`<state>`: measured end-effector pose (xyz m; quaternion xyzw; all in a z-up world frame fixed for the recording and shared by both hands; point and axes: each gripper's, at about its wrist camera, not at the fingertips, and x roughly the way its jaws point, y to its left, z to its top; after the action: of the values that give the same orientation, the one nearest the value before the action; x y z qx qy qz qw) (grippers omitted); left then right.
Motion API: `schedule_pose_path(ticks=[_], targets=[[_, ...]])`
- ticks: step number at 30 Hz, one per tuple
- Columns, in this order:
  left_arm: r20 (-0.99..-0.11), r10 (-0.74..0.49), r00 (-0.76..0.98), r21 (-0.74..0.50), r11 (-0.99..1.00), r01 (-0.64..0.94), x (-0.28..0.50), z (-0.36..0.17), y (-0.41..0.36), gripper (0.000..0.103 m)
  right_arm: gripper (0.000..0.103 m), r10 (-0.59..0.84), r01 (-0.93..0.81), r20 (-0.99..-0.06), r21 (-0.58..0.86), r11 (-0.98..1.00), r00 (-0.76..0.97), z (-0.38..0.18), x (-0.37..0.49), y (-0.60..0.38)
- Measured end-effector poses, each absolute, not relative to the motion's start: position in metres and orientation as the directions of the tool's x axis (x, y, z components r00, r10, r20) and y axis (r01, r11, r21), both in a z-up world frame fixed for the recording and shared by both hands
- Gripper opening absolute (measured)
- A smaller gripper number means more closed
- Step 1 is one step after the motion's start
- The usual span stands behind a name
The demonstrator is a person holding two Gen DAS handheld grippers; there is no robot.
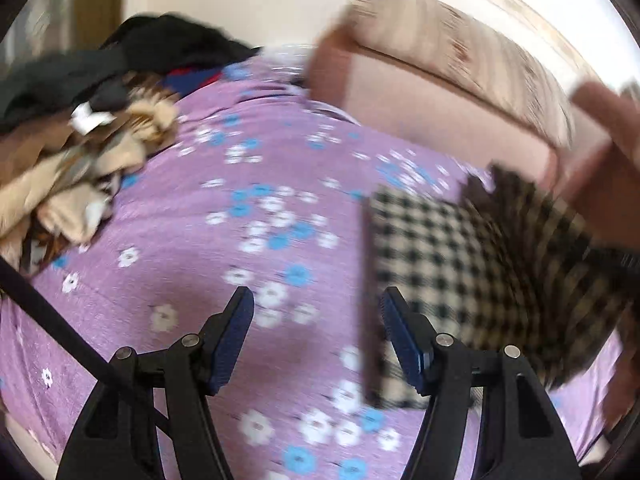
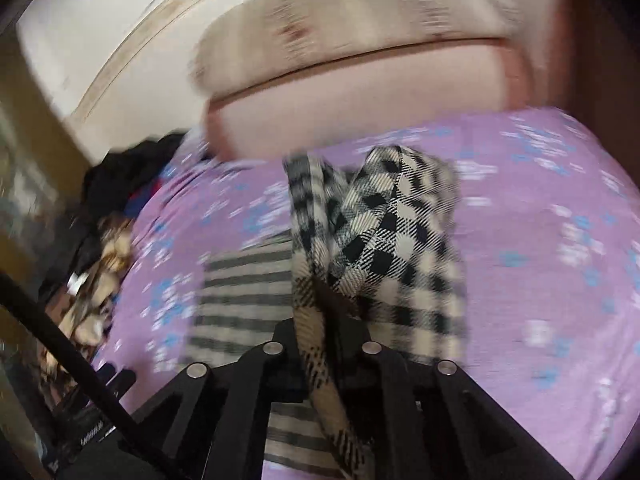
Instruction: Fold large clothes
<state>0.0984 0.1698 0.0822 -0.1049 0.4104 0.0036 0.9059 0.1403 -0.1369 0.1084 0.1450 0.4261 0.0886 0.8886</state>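
A black-and-cream checked garment (image 1: 448, 264) lies on the purple flowered bed sheet (image 1: 224, 216), partly lifted at its right side. My left gripper (image 1: 316, 320) is open and empty, just above the sheet at the garment's left edge. My right gripper (image 2: 324, 336) is shut on a bunched fold of the checked garment (image 2: 384, 236) and holds it up off the bed; the rest lies flat below it. Both views are motion-blurred.
A heap of tan, brown and black clothes (image 1: 76, 148) lies at the bed's left side, also seen in the right wrist view (image 2: 104, 240). A pink padded headboard (image 2: 360, 92) and pillow stand at the far end. A black cable (image 1: 60, 320) crosses the lower left.
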Motion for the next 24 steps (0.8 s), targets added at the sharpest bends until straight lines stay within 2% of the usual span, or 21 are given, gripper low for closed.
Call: schedule_pose_path(ticks=[5, 7, 8, 9, 11, 14, 20, 24], targets=[[-0.733, -0.032, 0.680, -0.214, 0.959, -0.186, 0.111, 0.084, 0.210, 0.065, 0.011, 0.320, -0.127, -0.806, 0.297, 0.946, 0.499, 0.060, 0.158, -0.047], [-0.731, -0.077, 0.678, -0.280, 0.940, -0.195, 0.112, 0.084, 0.219, 0.065, 0.021, 0.356, -0.163, -0.825, 0.317, 0.934, 0.439, 0.033, 0.159, -0.030], [-0.730, -0.100, 0.677, -0.308, 0.931, -0.195, 0.114, 0.083, 0.222, 0.065, 0.032, 0.381, -0.174, -0.817, 0.339, 0.925, 0.432, 0.028, 0.156, -0.029], [-0.725, -0.125, 0.677, -0.337, 0.922, -0.191, 0.115, 0.083, 0.222, 0.065, 0.043, 0.450, -0.194, -0.788, 0.406, 0.893, 0.420, 0.028, 0.151, -0.033], [-0.719, -0.148, 0.679, -0.357, 0.917, -0.178, 0.117, 0.081, 0.216, 0.065, 0.051, 0.595, -0.222, -0.719, 0.554, 0.803, 0.359, 0.033, 0.143, -0.045], [-0.706, -0.207, 0.677, -0.377, 0.919, -0.112, 0.121, 0.083, 0.192, 0.065, 0.051, 0.663, -0.254, -0.665, 0.613, 0.748, 0.345, 0.050, 0.119, -0.070], [-0.668, -0.410, 0.621, -0.408, 0.900, 0.155, 0.124, 0.087, 0.101, 0.065, 0.053, 0.548, -0.178, -0.688, 0.535, 0.826, 0.476, 0.069, 0.088, -0.145], [-0.735, -0.440, 0.516, -0.373, 0.898, 0.234, 0.142, 0.058, 0.039, 0.066, 0.053, 0.483, -0.097, -0.709, 0.512, 0.854, 0.514, 0.066, 0.077, -0.193]])
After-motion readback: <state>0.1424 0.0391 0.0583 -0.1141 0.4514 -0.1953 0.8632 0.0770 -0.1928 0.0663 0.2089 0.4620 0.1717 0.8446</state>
